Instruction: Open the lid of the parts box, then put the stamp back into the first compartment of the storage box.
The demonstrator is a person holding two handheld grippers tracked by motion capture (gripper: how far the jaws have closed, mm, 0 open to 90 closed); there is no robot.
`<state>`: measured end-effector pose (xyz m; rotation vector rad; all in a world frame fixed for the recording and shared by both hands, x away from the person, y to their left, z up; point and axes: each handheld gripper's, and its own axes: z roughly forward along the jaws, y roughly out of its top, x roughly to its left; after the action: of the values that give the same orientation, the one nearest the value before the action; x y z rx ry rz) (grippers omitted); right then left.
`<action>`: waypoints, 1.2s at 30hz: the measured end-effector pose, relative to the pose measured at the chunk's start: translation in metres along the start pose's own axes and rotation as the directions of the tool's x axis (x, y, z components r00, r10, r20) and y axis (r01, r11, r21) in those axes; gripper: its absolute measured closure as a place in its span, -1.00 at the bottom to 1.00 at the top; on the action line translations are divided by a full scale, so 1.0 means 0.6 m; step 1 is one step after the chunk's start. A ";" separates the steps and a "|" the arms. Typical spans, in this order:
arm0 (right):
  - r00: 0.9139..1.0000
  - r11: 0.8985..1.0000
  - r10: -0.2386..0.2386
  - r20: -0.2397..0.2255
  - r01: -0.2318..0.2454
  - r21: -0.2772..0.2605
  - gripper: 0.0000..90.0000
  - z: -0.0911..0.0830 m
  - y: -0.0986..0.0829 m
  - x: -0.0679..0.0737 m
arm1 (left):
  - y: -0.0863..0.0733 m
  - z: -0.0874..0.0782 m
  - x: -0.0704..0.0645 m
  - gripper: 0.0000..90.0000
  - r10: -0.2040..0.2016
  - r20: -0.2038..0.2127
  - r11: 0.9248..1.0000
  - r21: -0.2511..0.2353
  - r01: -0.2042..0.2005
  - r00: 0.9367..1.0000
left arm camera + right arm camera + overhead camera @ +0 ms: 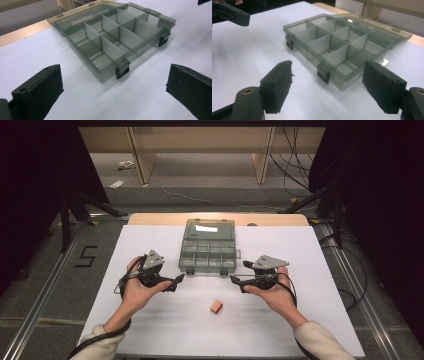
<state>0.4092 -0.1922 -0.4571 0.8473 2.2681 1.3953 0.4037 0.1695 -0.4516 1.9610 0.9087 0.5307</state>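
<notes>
The left claw [175, 283] hovers just above the white counter [310, 270], its jaws spread wide apart and holding nothing, aimed at the near left corner of the grey compartment box [207, 251]. The box lies open with its lid back, its cells looking empty. Nearer the person, a small orange block [216, 306] sits alone between both hands. The right claw [235, 281] is likewise spread and empty. Either claw could nudge the light box and slide it away from the block.
</notes>
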 end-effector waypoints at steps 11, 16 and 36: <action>0.999 1.000 -0.003 -0.033 0.003 -0.014 -0.46 -0.041 -0.022 0.032 | -0.029 -0.034 -0.029 -1.00 0.001 0.029 1.000 -0.010 -0.001 1.000; 0.999 1.000 -0.009 -0.044 0.008 -0.016 -0.46 -0.053 -0.030 0.041 | -0.030 -0.038 -0.033 -1.00 0.012 0.035 1.000 -0.018 -0.011 0.999; 0.993 0.999 -0.047 -0.107 0.048 0.013 -0.49 -0.027 -0.029 0.081 | -0.028 -0.039 -0.025 -1.00 -0.018 0.019 0.999 -0.034 0.018 1.000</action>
<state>0.3575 -0.1778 -0.4644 0.7346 2.3656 1.4355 0.3723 0.1764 -0.4542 1.9223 0.8992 0.5133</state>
